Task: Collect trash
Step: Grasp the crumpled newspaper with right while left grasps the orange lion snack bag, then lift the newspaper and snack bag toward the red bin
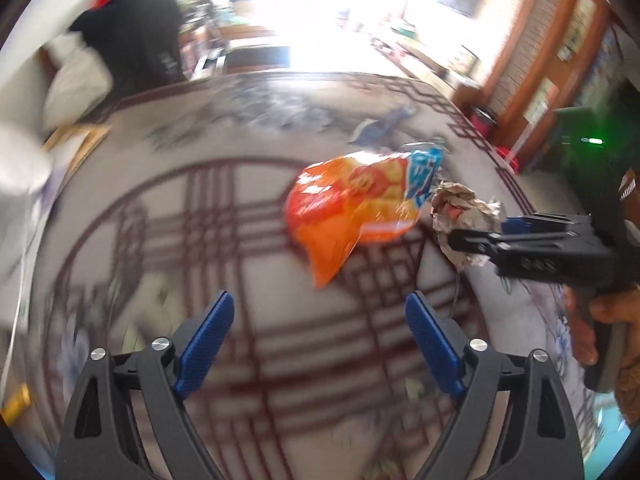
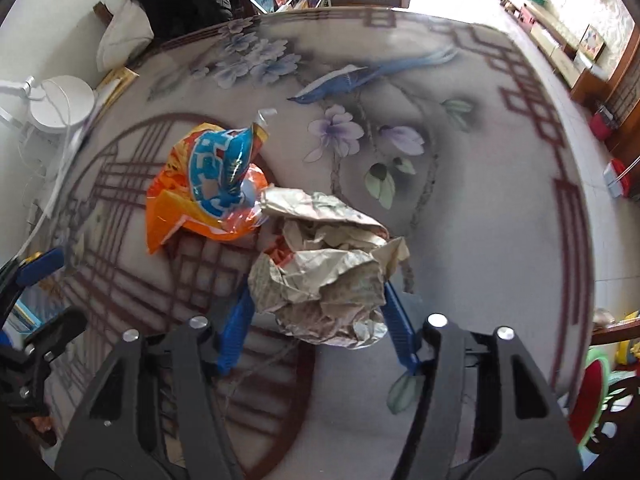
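The right gripper [image 2: 316, 320] is pinching the crumpled paper wad [image 2: 324, 268] on the patterned table [image 2: 500, 220], starting the pickup; the left gripper [image 1: 320, 340], spread and empty, is nearing the orange snack bag [image 1: 352, 208] just left of the wad, needing to straddle it and close next

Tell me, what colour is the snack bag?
The snack bag is orange with a blue band, clearest in the right wrist view.

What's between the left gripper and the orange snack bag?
Nothing: only bare patterned tablecloth lies between the left gripper and the orange snack bag, seen in the left wrist view.
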The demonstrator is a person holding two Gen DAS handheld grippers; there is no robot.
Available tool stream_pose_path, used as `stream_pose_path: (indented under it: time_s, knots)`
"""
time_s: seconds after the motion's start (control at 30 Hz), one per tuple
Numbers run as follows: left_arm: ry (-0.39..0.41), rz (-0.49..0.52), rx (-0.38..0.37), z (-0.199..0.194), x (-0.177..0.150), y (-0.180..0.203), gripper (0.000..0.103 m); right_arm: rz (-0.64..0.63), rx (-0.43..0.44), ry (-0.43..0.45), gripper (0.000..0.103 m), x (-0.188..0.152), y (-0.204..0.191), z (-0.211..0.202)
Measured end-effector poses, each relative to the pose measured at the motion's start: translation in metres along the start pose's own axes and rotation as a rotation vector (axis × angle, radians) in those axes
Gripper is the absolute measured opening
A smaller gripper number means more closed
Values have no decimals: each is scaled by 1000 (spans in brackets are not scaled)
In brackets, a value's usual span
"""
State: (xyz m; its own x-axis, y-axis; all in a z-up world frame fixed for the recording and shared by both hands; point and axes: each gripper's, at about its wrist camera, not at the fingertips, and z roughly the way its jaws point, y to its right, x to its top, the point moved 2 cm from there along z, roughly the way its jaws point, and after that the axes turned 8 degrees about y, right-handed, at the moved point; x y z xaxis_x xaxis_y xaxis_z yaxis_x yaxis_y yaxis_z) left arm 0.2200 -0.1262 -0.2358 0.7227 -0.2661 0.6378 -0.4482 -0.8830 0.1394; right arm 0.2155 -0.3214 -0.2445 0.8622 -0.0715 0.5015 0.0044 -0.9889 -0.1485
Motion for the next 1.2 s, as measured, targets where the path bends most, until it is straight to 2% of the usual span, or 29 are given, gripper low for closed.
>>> stream_pose_path:
  time_s: [0.17,0.33,0.47,0.53,0.57,0.6,0.7,0.73,0.8,0.93,1.07,1.2]
  knots:
    - [-33,184,-105,34,29,21,87,57,23,61,51,-24,16,-36]
    - [-30,401,-141,55,55,47,93,133,31,47,52,-63,40,-60]
    - [-109,494,-193,76,63,60,92,199,20,31,52,-83,54,-67]
    - [-127,533,-186,83,62,65,89,222,9,34,53,-89,59,-71]
    - [-119,545,-172,83,61,66,81,241,10,37,53,-90,62,-72]
    - [-106,545,-160,82,62,66,77,254,12,38,53,-91,65,-74]
    - [-95,446,-204,72,63,60,74,279,14,65,53,-89,69,-82]
    - [-86,422,-202,69,63,59,67,281,17,73,53,-88,69,-85]
    - [-76,371,-181,62,60,54,66,278,23,86,53,-86,67,-91]
    - [-37,201,-160,25,50,45,65,266,42,110,53,-85,58,-105]
    - [9,95,-90,-24,28,47,66,252,57,137,53,-93,43,-124]
    - [9,-5,-37,-60,-2,54,66,259,68,152,53,-107,30,-139]
